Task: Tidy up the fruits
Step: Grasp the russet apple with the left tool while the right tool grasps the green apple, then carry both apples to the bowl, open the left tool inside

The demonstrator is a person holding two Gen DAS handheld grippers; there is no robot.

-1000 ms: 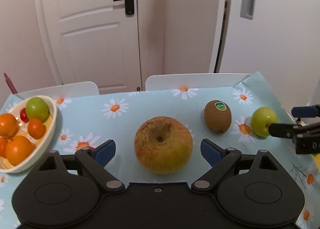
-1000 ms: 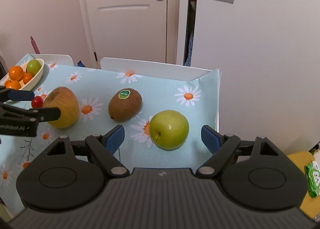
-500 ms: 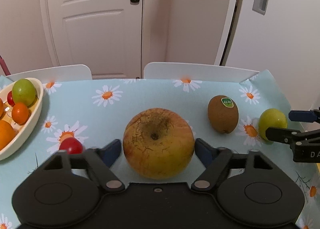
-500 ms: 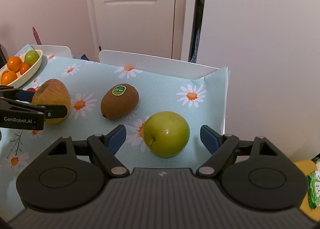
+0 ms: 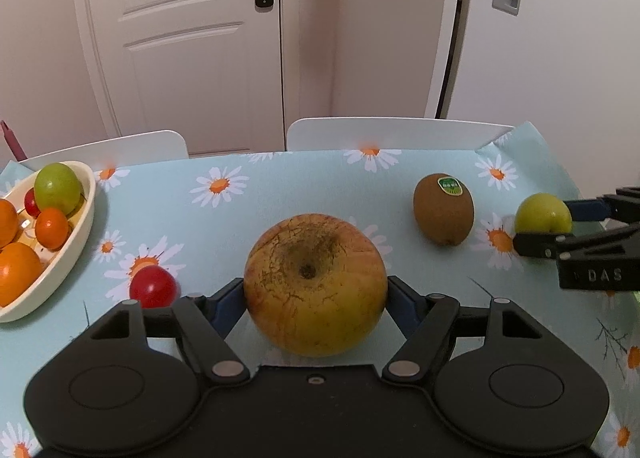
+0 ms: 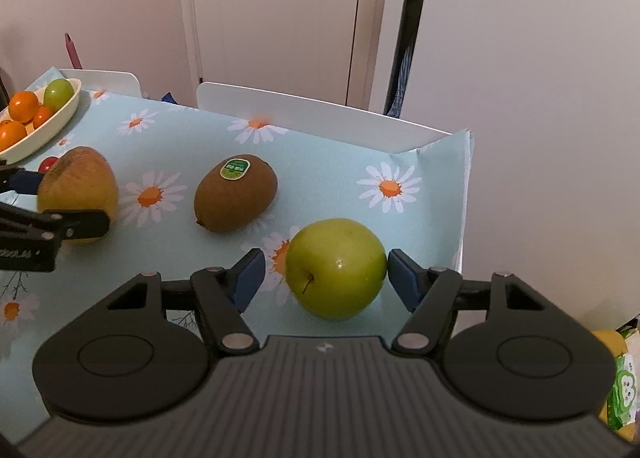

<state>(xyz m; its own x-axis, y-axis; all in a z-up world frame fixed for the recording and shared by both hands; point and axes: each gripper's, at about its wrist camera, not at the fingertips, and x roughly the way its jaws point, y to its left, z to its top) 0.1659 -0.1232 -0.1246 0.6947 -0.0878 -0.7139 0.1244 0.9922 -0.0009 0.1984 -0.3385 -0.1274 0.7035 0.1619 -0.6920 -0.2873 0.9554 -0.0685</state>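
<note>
My left gripper [image 5: 315, 300] is shut on a large yellow-brown apple [image 5: 315, 284], both pads pressed to its sides; the apple also shows in the right wrist view [image 6: 78, 194]. My right gripper [image 6: 326, 274] straddles a green apple [image 6: 335, 267]: the right pad touches it, the left pad stands a small gap away. That green apple shows in the left wrist view [image 5: 543, 214]. A brown kiwi [image 5: 443, 209] with a green sticker lies between the two apples. A cream bowl [image 5: 80, 242] at the left holds oranges, a green apple and small red fruits.
A red cherry tomato [image 5: 153, 287] lies on the daisy tablecloth [image 5: 248, 218] just left of my left gripper. Two white chair backs [image 5: 392, 134] stand behind the table. The table's right edge [image 6: 466, 194] is close to the green apple.
My left gripper closed onto the big apple. My right gripper narrowed around the green apple. Both moved forward a little.
</note>
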